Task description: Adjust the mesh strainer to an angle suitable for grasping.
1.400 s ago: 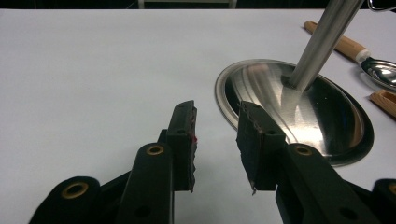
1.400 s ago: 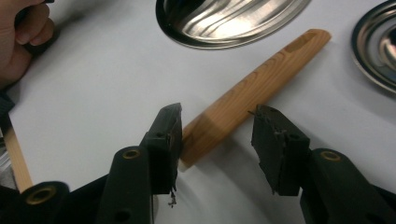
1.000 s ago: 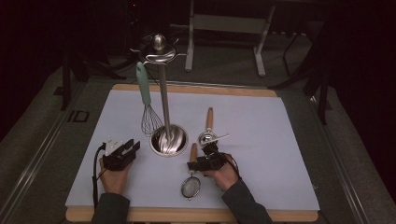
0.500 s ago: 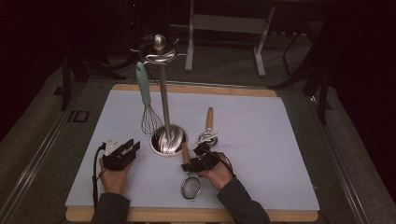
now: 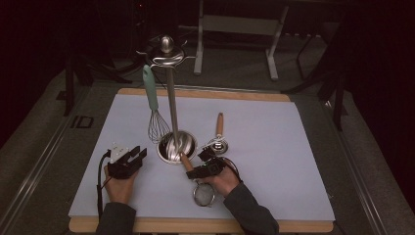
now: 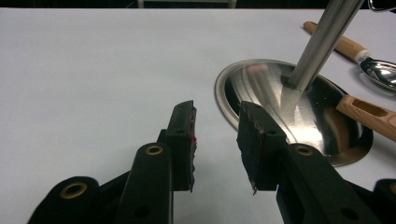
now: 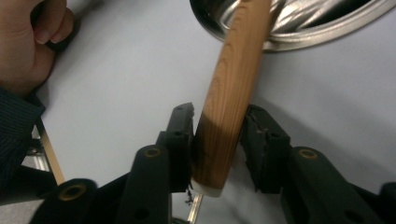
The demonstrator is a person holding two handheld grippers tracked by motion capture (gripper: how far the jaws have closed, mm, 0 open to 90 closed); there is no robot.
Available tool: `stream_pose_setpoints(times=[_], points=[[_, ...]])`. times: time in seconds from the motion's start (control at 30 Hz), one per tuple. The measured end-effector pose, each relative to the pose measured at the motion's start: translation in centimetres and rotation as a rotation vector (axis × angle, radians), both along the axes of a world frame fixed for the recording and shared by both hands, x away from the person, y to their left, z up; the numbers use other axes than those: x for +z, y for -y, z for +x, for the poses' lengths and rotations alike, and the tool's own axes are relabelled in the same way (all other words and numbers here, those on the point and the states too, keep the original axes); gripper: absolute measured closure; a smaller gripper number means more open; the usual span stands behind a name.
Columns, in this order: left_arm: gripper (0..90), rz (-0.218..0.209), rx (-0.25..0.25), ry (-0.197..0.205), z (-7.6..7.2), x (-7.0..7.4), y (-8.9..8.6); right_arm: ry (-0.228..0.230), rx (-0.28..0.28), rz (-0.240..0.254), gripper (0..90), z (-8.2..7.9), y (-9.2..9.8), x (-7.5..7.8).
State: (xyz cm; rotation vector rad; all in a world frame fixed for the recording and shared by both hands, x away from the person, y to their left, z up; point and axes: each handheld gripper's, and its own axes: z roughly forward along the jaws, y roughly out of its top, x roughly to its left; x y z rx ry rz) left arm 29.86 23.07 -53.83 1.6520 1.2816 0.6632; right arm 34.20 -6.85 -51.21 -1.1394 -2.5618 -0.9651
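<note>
Strainer: small mesh strainer (image 5: 202,194) with a wooden handle (image 7: 229,93); it lies just on my side of the stand's round steel base (image 5: 177,147), basket toward me, handle tip resting against the base rim.
Right gripper: my right gripper (image 5: 208,169) has just been closing around that handle; the wood sits between the jaws, the left pad (image 7: 180,135) touching it, a sliver of gap at the other. I judge it not yet clamped.
Left gripper: my left gripper (image 5: 128,160) rests on the mat to the left of the base, jaws moderately apart, nothing between them.
Handling: I'd expect the strainer to be light and stiff; the smooth round wood may roll in the pads, and the mesh would dent if squeezed.
Hold point: on the wood near the basket end, where I am now, never on the mesh.
Stand: its pole carries a hook ring (image 5: 167,55); a mint-handled whisk (image 5: 154,110) hangs left of the pole.
Neighbour: a wooden-handled scoop (image 5: 219,137) lies just right of the base.
</note>
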Motion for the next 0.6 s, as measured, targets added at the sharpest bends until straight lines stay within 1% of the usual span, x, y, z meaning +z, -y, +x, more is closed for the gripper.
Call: stream_pose_setpoints(times=[0.17, 0.3, 0.5, 0.6], points=[[67.0, 0.002, 0.000, 0.000, 0.0, 0.0, 0.0, 0.053, -0.017, -0.006, 70.7, -0.4, 0.3, 0.9], [67.0, 0.003, 0.001, -0.001, 0.0, 0.0, 0.0, 0.083, -0.027, -0.004, 71.0, -0.4, 0.8, 1.7], [67.0, 0.005, 0.001, -0.001, 0.0, 0.0, 0.1, 0.123, -0.024, 0.014, 71.0, -0.5, 1.4, 2.6], [67.0, 0.005, 0.001, -0.001, 0.0, 0.0, 0.1, 0.147, -0.012, 0.014, 71.0, -0.6, 1.4, 3.0]])
